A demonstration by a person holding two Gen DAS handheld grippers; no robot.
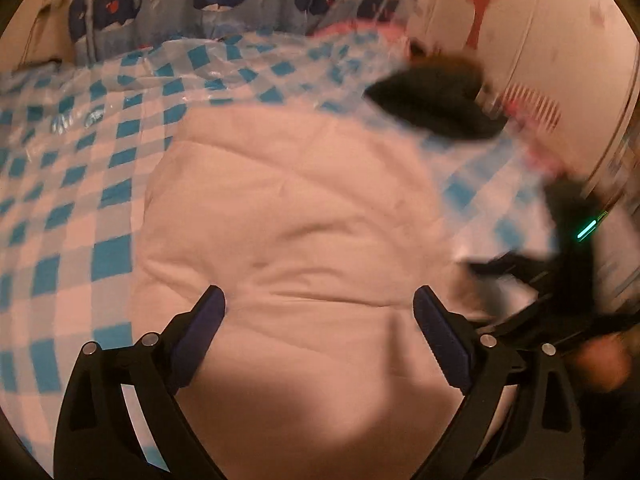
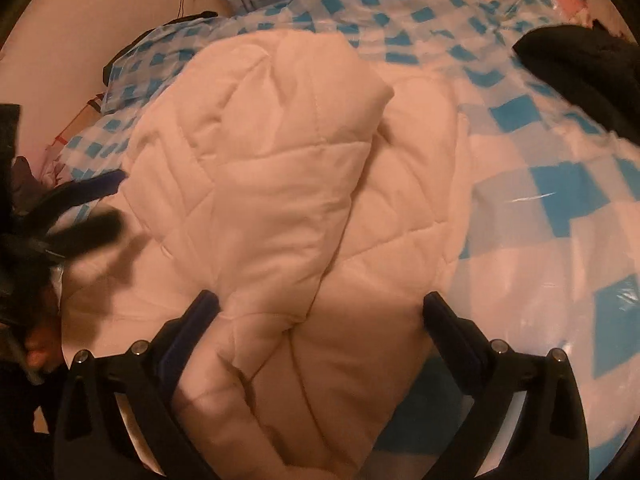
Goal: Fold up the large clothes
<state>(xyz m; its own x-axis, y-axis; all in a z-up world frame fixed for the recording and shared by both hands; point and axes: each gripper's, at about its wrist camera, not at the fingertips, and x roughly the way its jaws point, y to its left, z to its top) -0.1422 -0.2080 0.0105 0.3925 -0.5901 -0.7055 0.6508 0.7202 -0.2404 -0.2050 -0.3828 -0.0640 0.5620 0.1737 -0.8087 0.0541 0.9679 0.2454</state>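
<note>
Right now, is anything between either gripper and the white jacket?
Nothing visible. The left gripper and right gripper both hang open right over the white jacket, with only its quilted fabric between their fingers. The black garment lies off to the side on the checked cover.

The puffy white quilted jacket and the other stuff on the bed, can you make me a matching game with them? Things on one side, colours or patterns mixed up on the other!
Things:
1. puffy white quilted jacket
2. shiny plastic bed cover
3. fuzzy clothing bundle
4. fabric hanging behind the bed

Colours or patterns:
A. dark blue whales with red hearts
B. plain white with stitched lines
C. black
D. blue and white checks

Right pairs: 1-B, 2-D, 3-C, 4-A
</note>
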